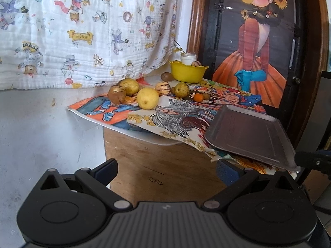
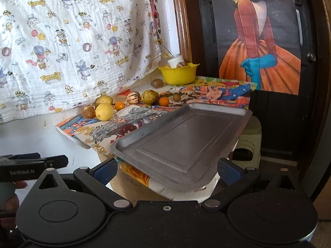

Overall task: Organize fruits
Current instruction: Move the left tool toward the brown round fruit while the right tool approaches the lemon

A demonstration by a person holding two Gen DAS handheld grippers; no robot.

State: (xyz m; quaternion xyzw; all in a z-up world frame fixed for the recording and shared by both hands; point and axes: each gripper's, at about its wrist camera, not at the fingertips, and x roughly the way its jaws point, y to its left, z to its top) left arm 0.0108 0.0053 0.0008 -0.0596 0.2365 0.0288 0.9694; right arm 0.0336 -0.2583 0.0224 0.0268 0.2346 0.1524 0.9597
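Observation:
Several fruits lie in a row on a colourful printed cloth (image 1: 124,115): a yellow lemon (image 1: 147,101) (image 2: 104,111), a brown fruit (image 1: 116,95), a green-yellow pear (image 1: 182,90) (image 2: 148,97), a striped melon (image 1: 163,88) (image 2: 133,98) and a small orange (image 1: 198,97) (image 2: 164,101). A yellow bowl (image 1: 188,72) (image 2: 178,74) stands behind them. An empty metal tray (image 1: 250,132) (image 2: 182,142) lies at the table's near right. My left gripper (image 1: 166,170) is open and empty over the wooden table. My right gripper (image 2: 167,169) is open and empty at the tray's near edge.
A kiwi (image 1: 166,76) lies beside the bowl. A white jar (image 1: 188,59) stands behind it. A cartoon-print sheet (image 1: 82,31) hangs at the back left. A dark door with a poster (image 1: 254,41) is at right. A stool (image 2: 246,142) stands below the tray. The left gripper shows in the right view (image 2: 33,165).

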